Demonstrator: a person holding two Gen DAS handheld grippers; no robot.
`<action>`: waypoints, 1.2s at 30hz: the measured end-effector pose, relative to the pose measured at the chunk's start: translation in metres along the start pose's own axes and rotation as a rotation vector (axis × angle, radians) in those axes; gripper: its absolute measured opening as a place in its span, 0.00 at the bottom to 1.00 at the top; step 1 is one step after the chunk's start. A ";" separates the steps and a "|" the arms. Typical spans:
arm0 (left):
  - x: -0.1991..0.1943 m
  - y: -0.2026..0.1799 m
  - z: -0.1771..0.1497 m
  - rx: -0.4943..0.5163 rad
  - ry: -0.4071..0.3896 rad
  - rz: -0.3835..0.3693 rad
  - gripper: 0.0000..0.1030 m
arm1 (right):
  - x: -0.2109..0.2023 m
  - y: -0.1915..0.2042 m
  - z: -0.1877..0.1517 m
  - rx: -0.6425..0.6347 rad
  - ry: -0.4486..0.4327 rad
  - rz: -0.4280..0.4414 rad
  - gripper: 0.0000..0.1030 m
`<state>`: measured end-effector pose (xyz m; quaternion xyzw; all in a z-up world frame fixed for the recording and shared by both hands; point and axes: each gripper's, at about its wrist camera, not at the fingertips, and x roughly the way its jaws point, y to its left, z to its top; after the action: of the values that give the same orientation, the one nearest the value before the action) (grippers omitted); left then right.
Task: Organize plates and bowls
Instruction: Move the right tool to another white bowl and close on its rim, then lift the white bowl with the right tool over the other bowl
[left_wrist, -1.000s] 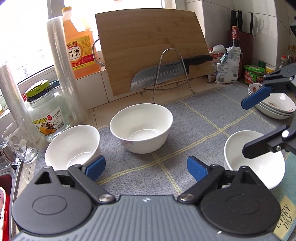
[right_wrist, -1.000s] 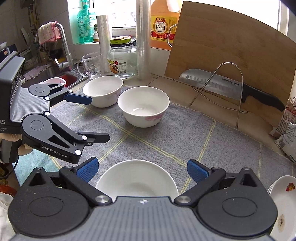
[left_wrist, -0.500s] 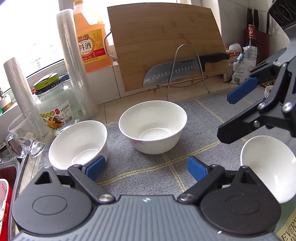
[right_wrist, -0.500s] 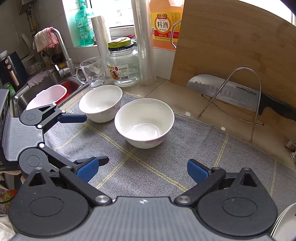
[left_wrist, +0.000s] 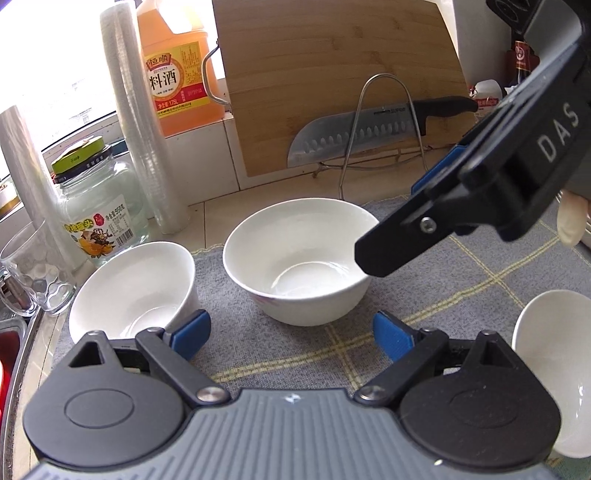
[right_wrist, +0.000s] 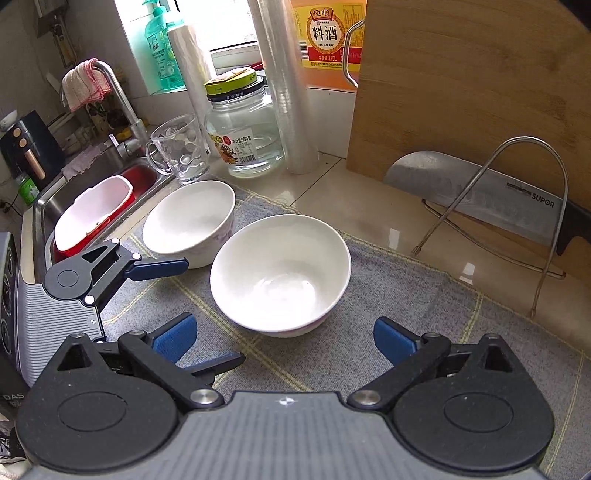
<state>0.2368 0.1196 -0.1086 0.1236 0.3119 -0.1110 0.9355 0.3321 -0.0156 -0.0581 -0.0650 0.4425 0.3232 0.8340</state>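
Three white bowls sit on a grey checked mat on a kitchen counter. The middle bowl stands upright near the mat's centre, and the left bowl sits just beside it at the mat's edge, close to a glass jar and a glass mug; whether the two bowls touch cannot be told. A third bowl shows at the right edge of the left wrist view, well apart from the others. The left gripper hovers low over the mat in front of the bowls, its jaws spread wide with nothing between them; its left blue pad lies just in front of the left bowl. The right gripper points down at the middle bowl, jaws also spread wide and empty, the bowl lying just beyond its fingertips. In the left wrist view the right gripper crosses in from the right, one finger over the middle bowl's rim. Behind stand a cutting board, a knife on a wire rack, an orange bottle and rolls of plastic wrap. A sink lies left of the mat.
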 end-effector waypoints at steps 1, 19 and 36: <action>0.001 -0.002 0.000 0.009 -0.001 0.001 0.92 | 0.003 -0.001 0.003 -0.002 0.003 0.000 1.00; 0.019 0.001 0.007 0.008 -0.006 -0.045 0.84 | 0.047 -0.012 0.036 -0.050 0.037 0.040 0.99; 0.018 0.002 0.008 -0.003 -0.018 -0.057 0.81 | 0.067 -0.018 0.049 -0.042 0.044 0.096 0.88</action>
<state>0.2558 0.1169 -0.1132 0.1125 0.3071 -0.1383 0.9348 0.4034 0.0216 -0.0840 -0.0684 0.4565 0.3706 0.8060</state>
